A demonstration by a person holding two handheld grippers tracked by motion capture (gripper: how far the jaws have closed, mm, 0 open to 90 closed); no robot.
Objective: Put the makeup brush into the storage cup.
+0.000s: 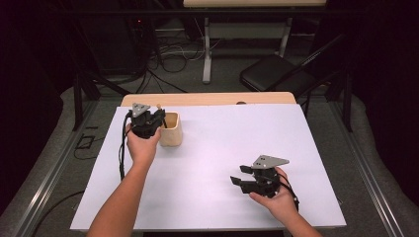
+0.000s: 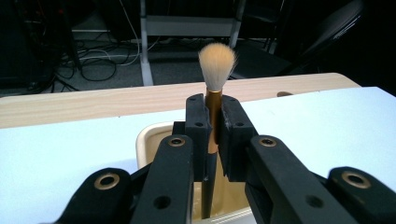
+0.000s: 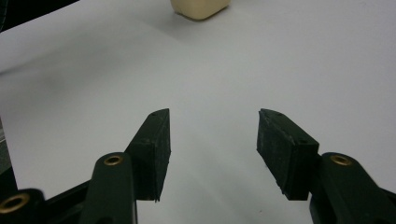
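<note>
A makeup brush [image 2: 215, 70] with a pale bristle head, gold ferrule and dark handle stands upright, its lower end inside a cream square cup [image 2: 149, 140]. My left gripper [image 2: 214, 135] is shut on the brush at the ferrule. From above, that gripper [image 1: 157, 117] hangs over the cup [image 1: 171, 132] at the table's back left, and the brush tip [image 1: 159, 105] pokes up above it. My right gripper [image 1: 242, 176] rests near the front right of the white sheet, open, with nothing between its jaws [image 3: 212, 140]. The cup's base [image 3: 200, 8] shows far ahead of it.
The white sheet [image 1: 217, 148] covers a wooden table [image 1: 207, 98]. Beyond the table stand a black folding chair [image 1: 276, 74], a table leg and loose cables on the floor. Dark rails run along both sides.
</note>
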